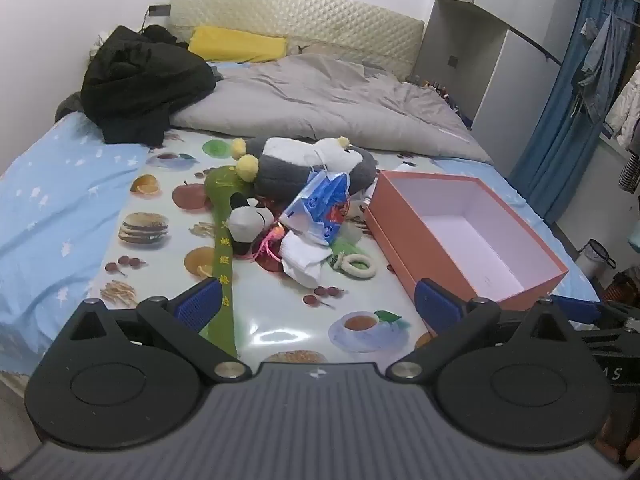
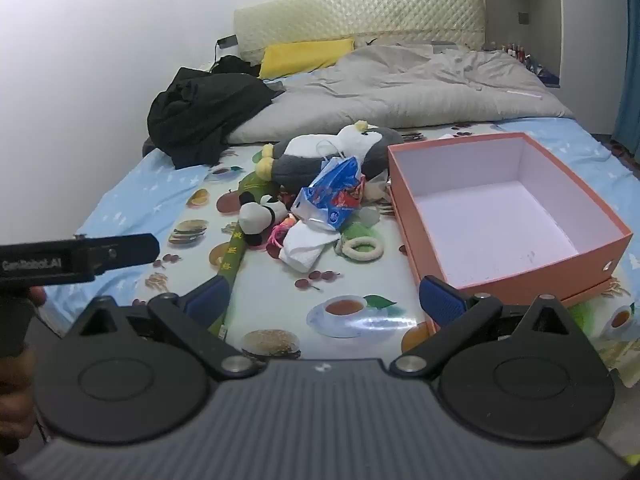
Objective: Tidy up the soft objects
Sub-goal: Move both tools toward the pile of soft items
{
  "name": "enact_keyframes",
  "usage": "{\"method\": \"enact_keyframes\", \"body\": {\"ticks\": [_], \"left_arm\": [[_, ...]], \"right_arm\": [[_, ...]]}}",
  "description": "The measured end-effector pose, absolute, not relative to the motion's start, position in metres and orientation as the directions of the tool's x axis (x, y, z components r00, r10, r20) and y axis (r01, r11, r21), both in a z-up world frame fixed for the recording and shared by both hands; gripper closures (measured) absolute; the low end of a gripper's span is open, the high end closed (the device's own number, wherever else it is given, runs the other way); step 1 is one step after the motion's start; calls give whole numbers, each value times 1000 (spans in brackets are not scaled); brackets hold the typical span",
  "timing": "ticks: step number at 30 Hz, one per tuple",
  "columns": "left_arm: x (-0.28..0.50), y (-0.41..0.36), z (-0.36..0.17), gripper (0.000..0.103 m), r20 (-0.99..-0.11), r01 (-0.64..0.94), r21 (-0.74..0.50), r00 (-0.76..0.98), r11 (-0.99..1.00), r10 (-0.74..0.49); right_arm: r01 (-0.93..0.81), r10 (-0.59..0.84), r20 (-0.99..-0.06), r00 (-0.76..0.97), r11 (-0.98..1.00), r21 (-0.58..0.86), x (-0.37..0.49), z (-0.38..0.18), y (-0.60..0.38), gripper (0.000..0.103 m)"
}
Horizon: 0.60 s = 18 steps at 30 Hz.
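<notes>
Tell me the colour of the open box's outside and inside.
The box is salmon-orange outside, pale lilac-white inside; clearest in the right wrist view.

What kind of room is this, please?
Most likely a home bedroom. A bed with a padded headboard and a grey duvet fills the view, and clothes hang by a blue curtain at one side.

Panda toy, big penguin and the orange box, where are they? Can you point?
Panda toy (image 2: 260, 214), right wrist view, on its white belly.
Big penguin (image 1: 280, 170), left wrist view, on its grey side.
Orange box (image 2: 520, 270), right wrist view, on its near outer wall.
</notes>
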State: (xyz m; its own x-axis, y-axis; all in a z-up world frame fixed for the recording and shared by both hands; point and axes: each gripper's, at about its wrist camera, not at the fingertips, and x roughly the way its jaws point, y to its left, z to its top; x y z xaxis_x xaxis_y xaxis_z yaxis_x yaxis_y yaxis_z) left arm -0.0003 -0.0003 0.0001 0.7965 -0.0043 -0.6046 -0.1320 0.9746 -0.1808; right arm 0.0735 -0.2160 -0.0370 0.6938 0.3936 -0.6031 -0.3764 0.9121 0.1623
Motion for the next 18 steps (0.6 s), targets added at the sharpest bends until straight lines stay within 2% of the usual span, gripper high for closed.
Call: {"method": "enact_keyframes", "body": {"ticks": [18], "left_arm": [[2,-9,-3,0,-623,-95,-192,781,977,-46]], "right_arm": [[-334,384,-620,684,921,203,67,-40,-228,0]]}}
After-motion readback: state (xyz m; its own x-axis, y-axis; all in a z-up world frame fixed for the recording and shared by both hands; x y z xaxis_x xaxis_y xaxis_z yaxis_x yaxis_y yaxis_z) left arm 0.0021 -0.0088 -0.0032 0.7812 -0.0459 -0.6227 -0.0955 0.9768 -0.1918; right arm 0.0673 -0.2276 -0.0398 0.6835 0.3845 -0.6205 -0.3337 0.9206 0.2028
